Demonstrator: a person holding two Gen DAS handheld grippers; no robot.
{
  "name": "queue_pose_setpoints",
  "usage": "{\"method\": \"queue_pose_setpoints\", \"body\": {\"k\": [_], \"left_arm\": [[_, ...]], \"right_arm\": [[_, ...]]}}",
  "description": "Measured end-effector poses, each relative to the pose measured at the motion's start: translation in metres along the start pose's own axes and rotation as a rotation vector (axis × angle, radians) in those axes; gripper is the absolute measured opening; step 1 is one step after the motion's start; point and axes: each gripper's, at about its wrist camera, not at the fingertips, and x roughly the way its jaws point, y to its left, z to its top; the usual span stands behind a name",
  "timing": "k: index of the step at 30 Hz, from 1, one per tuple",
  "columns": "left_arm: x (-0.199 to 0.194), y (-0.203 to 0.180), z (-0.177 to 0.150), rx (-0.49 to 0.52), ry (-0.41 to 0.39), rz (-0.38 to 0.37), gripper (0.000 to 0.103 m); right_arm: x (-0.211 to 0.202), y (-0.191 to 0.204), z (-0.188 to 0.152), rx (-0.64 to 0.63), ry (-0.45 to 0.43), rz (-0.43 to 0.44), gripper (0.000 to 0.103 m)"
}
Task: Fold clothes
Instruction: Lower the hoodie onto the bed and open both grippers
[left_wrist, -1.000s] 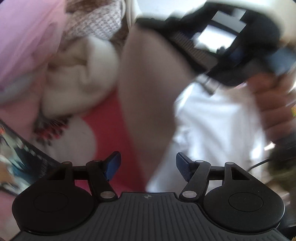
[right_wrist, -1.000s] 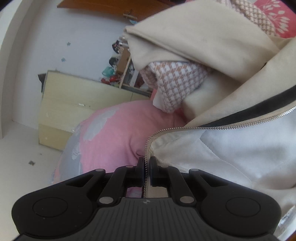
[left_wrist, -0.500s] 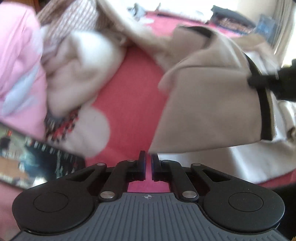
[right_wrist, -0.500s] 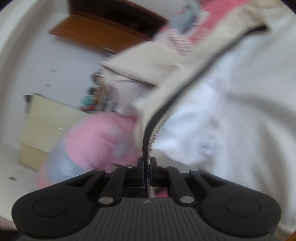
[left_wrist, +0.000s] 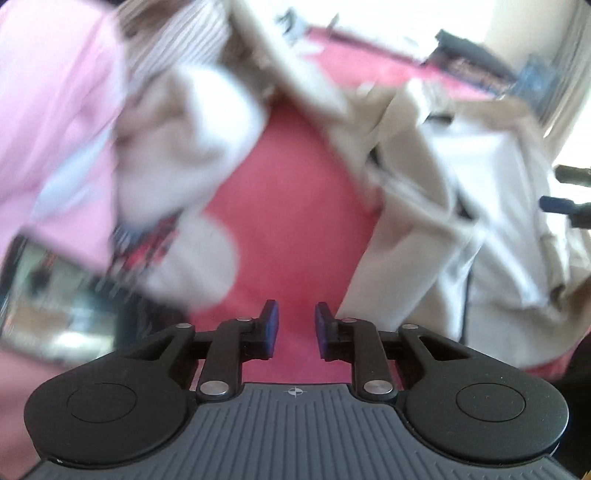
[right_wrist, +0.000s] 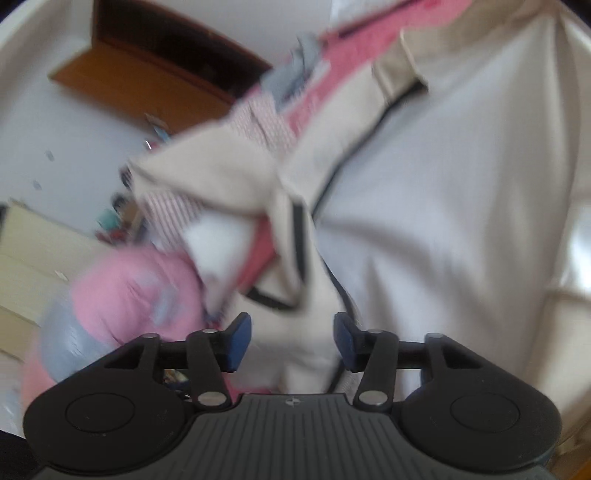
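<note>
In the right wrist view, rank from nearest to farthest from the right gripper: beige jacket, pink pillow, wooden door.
1. beige jacket: directly ahead of the right gripper, whose jaws are opening.
2. pink pillow: lower left, just beyond.
3. wooden door: upper left, far across the room.

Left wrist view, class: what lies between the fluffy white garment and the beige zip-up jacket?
Only bare red bedsheet separates the fluffy white garment from the beige zip-up jacket. The left wrist view shows this.
</note>
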Motion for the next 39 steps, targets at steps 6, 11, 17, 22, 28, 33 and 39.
{"method": "queue_pose_setpoints", "body": {"k": [6,11,17,22,28,33,39], "left_arm": [[0.05,-0.015,0.031,-0.005,-0.013,-0.075,0.046],[0.069,-0.019,0.04,-0.066,0.041,-0.095,0.048],[0.087,-0.016,0.038,-0.09,0.088,-0.103,0.05],[0.096,-0.011,0.037,-0.101,0.105,-0.129,0.054],[0.101,-0.006,0.037,-0.099,0.124,-0.162,0.057],[0.103,-0.004,0.036,-0.109,0.133,-0.176,0.059],[0.101,-0.007,0.034,-0.086,0.132,-0.172,0.061]], "right_arm": [[-0.005,-0.036,0.064,0.128,-0.188,-0.078,0.062],[0.026,-0.07,0.131,0.153,-0.256,-0.184,0.062],[0.073,-0.09,0.194,0.131,-0.303,-0.354,0.057],[0.094,-0.1,0.232,0.127,-0.286,-0.374,0.04],[0.128,-0.105,0.283,0.237,-0.233,-0.304,0.062],[0.175,-0.103,0.304,0.207,-0.053,-0.386,0.063],[0.163,-0.064,0.299,-0.033,-0.246,-0.366,0.005]]}}
